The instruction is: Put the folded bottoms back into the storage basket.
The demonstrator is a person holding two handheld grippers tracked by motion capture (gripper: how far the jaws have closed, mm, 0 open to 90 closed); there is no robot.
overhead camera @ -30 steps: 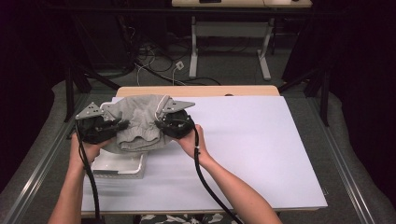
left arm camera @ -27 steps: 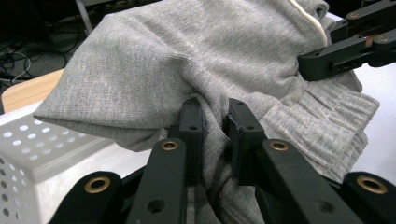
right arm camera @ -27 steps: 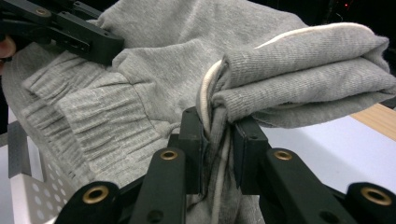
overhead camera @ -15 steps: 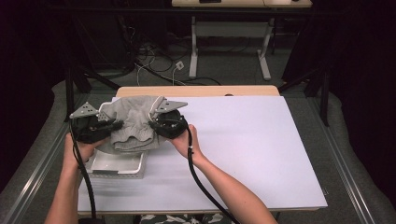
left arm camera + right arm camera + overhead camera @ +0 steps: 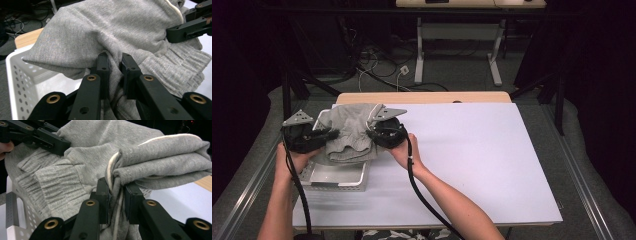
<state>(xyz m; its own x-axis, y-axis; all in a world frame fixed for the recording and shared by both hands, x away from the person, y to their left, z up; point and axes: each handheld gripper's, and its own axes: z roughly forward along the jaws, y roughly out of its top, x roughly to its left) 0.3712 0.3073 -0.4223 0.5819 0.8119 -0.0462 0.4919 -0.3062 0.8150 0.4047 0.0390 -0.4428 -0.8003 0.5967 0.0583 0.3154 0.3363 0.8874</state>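
High view: the folded grey garment (image 5: pixel 349 137) hangs between the two grippers, above the white perforated basket (image 5: pixel 337 181) at the table's left. The left gripper (image 5: pixel 330 135) pinches its left side and the right gripper (image 5: pixel 371 134) its right. Compared with a second ago, both hands and the garment have shifted a little left and toward the person, so the bundle now sits more squarely over the basket. I judge that the placing step is close: the next move is likely a lowering into the basket.

Left gripper view: the left gripper (image 5: pixel 115 67) has its jaws closed on a fold of the grey knit, which bulges above and to both sides of them. The basket (image 5: pixel 17 75) lies below and to the jaws' left. The other gripper's jaw reaches in from the upper right.

Right gripper view: the right gripper (image 5: pixel 116 187) is clamped on a folded edge with cream piping, the thick fold jutting right of the jaws. The ribbed cuff (image 5: pixel 52 181) hangs left of them.
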